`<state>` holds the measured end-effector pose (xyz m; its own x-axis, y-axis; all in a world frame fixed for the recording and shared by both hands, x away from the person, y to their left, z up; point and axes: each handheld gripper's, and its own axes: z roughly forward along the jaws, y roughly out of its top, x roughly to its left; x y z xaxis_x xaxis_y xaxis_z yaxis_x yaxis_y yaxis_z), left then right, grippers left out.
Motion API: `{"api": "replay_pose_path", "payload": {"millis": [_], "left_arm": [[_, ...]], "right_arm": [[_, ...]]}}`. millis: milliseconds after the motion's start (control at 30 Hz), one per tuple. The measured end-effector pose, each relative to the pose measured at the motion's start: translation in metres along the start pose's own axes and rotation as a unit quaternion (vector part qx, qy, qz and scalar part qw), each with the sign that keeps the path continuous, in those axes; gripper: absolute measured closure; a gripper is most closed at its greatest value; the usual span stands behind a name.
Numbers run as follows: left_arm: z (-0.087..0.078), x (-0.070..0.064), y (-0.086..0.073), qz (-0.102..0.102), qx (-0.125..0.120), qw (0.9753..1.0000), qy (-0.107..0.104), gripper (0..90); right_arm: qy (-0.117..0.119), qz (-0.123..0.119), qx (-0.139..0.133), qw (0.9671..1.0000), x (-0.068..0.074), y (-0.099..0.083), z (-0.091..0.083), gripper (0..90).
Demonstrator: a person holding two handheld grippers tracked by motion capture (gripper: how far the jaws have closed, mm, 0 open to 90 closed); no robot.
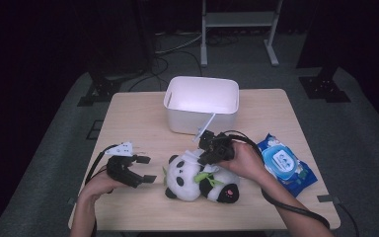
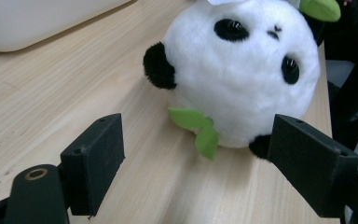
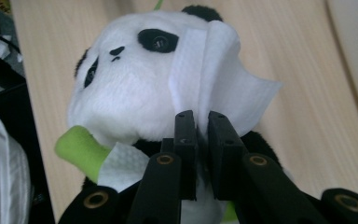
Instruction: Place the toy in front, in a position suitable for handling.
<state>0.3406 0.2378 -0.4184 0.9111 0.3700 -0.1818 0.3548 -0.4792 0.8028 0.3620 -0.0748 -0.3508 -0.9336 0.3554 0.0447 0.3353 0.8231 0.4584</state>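
Wet wipe point(image 3: 205, 88) is pinched in my right gripper point(image 3: 201, 126); jaws nearly closed, only the sheet between them. The wipe drapes over the plush panda's point(image 1: 197, 178) head, covering the side of its face next to one eye, and a fold of it sits lower by the green leaf point(image 3: 79, 150) at the panda's neck.

The panda lies on the wooden table point(image 1: 128, 118), near the front edge and roughly centre, head toward my left side. In the high view my right gripper point(image 1: 212, 148) sits on top of the panda, with my right hand point(image 1: 244, 160) just behind it.

My left gripper point(image 1: 137, 169) rests on the table just left of the panda, jaws wide, holding nothing. In the left gripper view the panda's head point(image 2: 242, 70) is straight ahead beyond the jaws; I can't tell whether the far jaw pad touches its black ear. My left hand point(image 1: 98, 185) is at the front-left edge.

White bin point(image 1: 202, 104) stands behind the panda, toward the back of the table. Blue wipes pack point(image 1: 285, 165) lies right of my right hand, near the right edge.
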Motion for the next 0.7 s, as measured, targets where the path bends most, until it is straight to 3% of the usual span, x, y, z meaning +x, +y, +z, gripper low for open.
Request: {"api": "replay_pose_path", "payload": {"millis": [100, 500, 700], "left_arm": [[0.004, -0.004, 0.004, 0.008, 0.001, 0.9999, -0.007, 17.1], [0.03, -0.024, 0.024, 0.039, 0.01, 0.9983, -0.043, 16.8], [0.038, -0.028, 0.028, 0.04, 0.014, 0.9976, -0.055, 12.3]], "right_arm": [[0.011, -0.009, 0.006, 0.9999, 0.009, -0.003, 0.003, 82.1], [0.022, -0.032, -0.016, 0.9991, 0.04, -0.019, 0.004, 82.6], [0.028, -0.044, -0.018, 0.9985, 0.051, -0.025, 0.003, 82.8]]}}
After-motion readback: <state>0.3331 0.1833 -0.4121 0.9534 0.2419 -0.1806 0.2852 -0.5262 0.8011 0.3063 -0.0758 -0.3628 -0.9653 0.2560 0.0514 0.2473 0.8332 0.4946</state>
